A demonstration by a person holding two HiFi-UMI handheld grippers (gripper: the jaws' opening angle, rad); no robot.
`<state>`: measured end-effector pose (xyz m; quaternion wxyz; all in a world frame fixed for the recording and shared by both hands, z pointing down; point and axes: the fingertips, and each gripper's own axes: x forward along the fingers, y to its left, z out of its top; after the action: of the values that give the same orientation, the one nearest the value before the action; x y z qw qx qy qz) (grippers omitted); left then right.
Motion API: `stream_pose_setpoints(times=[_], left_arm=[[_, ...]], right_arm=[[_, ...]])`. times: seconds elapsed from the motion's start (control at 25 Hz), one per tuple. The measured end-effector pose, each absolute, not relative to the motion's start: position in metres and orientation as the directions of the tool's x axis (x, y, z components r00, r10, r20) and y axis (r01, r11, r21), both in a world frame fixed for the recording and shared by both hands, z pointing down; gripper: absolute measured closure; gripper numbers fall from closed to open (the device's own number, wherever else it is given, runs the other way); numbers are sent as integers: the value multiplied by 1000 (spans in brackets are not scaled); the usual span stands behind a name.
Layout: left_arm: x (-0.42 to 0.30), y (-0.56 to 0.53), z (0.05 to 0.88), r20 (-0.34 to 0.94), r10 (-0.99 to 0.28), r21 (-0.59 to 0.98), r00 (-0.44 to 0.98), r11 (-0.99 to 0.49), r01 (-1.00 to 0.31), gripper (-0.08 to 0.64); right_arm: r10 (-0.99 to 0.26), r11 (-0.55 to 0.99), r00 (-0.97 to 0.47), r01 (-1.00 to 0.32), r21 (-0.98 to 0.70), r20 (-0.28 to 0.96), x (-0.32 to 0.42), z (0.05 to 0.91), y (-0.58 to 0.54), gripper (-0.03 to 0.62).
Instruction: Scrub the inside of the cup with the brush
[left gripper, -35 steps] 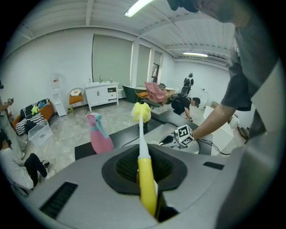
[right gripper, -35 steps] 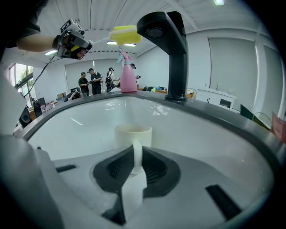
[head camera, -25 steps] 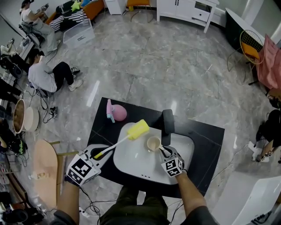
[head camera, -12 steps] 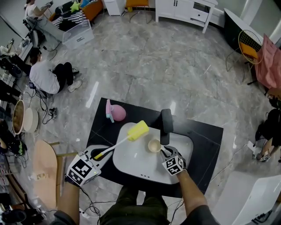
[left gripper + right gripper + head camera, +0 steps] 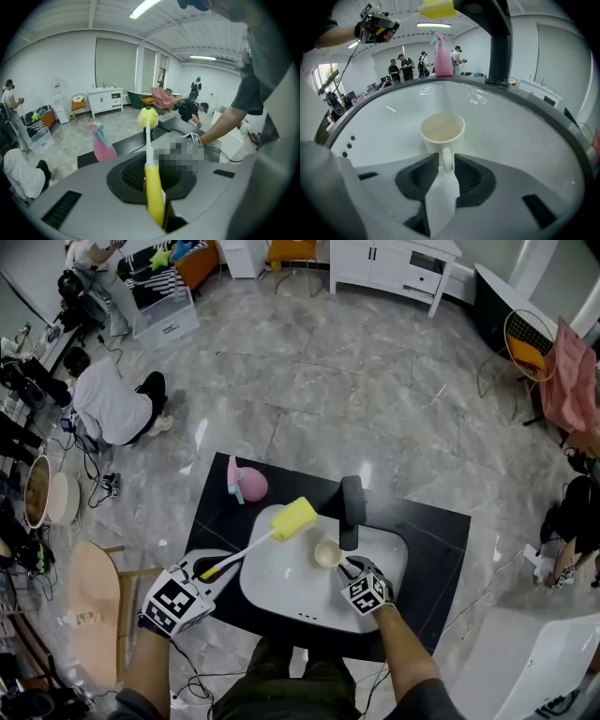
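Left gripper (image 5: pixel 208 570) jaws clenched on sponge brush (image 5: pixel 153 197) handle. Right gripper (image 5: pixel 446 161) jaws have just been opening; mug (image 5: pixel 442 129) handle sits slack between their tips, mug just ahead. Risk: unrestrained mug skids or tips in basin (image 5: pixel 525 136) under brush push.

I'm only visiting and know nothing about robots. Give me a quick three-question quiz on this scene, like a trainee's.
1. Where does the cup stand? A) floor B) white sink C) chair
2. True or false: the pink spray bottle lies inside the sink.
3. Fill in: the left gripper holds the ___ by its yellow handle.
Key: 1 B; 2 false, it stands on the black table beside the sink; 3 brush.
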<state>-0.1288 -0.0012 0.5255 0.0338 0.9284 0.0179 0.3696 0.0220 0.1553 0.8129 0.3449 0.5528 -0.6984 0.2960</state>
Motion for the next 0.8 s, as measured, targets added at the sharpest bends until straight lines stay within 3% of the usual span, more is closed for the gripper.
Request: stream_pose_setpoints(times=[0.48,0.8], left_arm=[[-132,-3,510,651,55,76,757,-997,7,528],[-126,-7,480,599,60,66,798,-997,25,528]], right_arm=[[-624,124,-98,-992,-25,775,40,753,154,503],[-737,10,18,-999,38,676,75,647,150,503]])
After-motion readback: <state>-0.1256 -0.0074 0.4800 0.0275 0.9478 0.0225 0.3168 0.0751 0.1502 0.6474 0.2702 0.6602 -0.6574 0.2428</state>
